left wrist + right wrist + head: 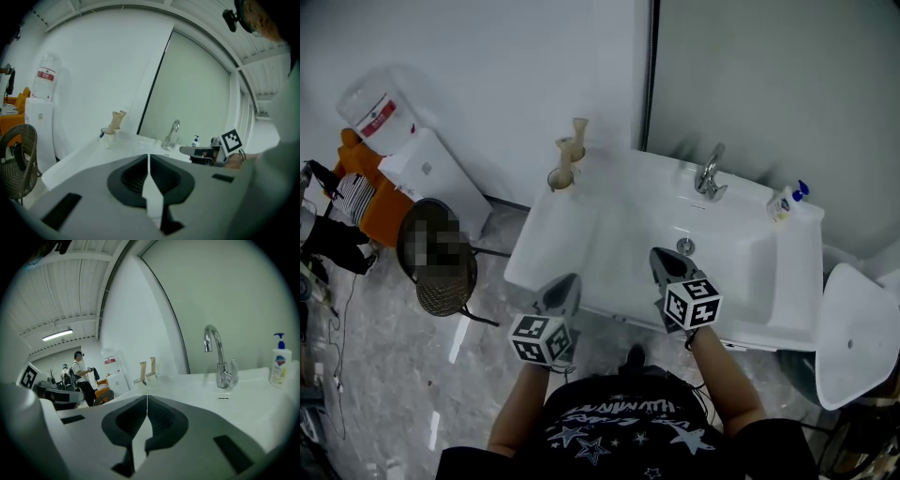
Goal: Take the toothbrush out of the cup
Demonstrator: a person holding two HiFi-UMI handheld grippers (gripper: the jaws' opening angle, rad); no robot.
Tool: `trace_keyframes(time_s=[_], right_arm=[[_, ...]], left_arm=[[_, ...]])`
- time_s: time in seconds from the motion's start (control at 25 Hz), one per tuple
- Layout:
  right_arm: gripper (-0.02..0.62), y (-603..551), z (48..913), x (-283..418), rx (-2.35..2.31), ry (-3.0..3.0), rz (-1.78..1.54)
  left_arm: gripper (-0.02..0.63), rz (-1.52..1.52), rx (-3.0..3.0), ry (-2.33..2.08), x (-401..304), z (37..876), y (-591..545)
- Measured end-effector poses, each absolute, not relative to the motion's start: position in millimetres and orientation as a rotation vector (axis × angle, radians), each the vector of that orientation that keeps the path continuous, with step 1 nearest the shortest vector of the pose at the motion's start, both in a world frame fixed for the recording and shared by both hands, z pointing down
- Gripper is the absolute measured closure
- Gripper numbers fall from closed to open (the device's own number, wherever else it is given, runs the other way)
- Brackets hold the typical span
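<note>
A pale, stick-handled toothbrush [566, 155] stands in a small pale cup [560, 178] on the white ceramic sink's [581, 253] back corner, at eleven o'clock from the grey left gripper [567, 281] and right gripper [664, 258]. Both are closed and empty. If either arrives without opening its jaws, it could topple the light cup.

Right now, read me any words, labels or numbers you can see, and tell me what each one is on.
Nothing here reads clearly.
Water jug, red label: too blurred to read.
Soap bottle, front label: too small to read.
Shirt, white lettering: upside down and blurred, not readable.
</note>
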State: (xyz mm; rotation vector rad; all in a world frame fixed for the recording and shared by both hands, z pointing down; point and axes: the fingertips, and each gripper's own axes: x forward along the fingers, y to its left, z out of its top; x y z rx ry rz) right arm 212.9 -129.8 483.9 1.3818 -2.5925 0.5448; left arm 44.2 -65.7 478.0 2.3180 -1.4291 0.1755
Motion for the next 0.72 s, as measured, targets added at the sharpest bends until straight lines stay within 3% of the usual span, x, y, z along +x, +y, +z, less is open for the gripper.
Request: trace_keyframes(time_s=[0.72], right_arm=[[0.580,-176,496,139,1.115,-2.653,0.585]], left_arm=[[0.578,0.110,2.166,-1.652,-6,472,-85]])
